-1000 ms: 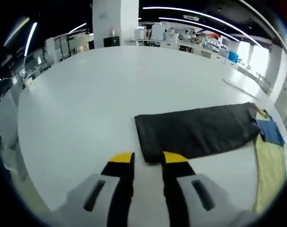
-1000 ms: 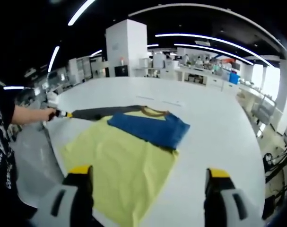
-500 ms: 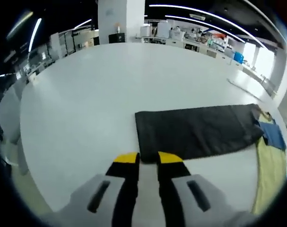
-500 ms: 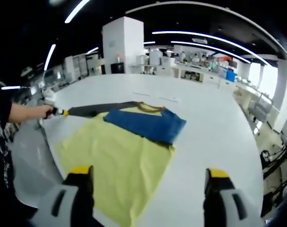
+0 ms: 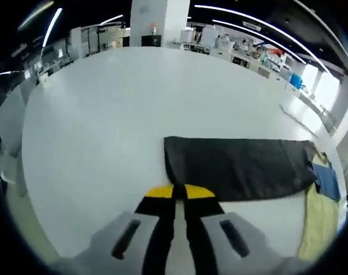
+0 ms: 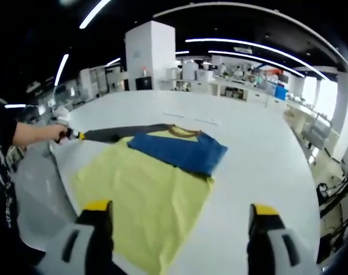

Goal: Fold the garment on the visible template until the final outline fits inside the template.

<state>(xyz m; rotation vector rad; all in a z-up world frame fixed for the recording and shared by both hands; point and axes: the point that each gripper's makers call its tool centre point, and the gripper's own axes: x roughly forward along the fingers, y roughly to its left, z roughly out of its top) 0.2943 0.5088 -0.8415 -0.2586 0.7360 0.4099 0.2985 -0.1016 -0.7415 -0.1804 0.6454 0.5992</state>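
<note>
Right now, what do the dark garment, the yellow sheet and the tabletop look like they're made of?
Dark garment: soft matte woven fabric, judging by its limp, flat lie. Yellow sheet: thin cloth or paper, faintly rippled; cannot tell which. Tabletop: smooth hard white surface, probably laminate.

A broad white table (image 5: 99, 109) is lying open ahead of the left gripper (image 5: 180, 191), whose yellow-tipped jaws are pressing together at the near corner of a dark sleeve (image 5: 237, 168) stretching away to the right. Nothing is standing on the bare surface to the left or beyond the sleeve. In the right gripper view, the right gripper (image 6: 179, 215) is hovering with jaws spread wide over a yellow panel (image 6: 145, 197), with a folded blue section (image 6: 179, 151) lying flat beyond it. Bare tabletop is running free to the right of the cloth, while a person's forearm (image 6: 36, 133) is reaching in along the left edge.
</note>
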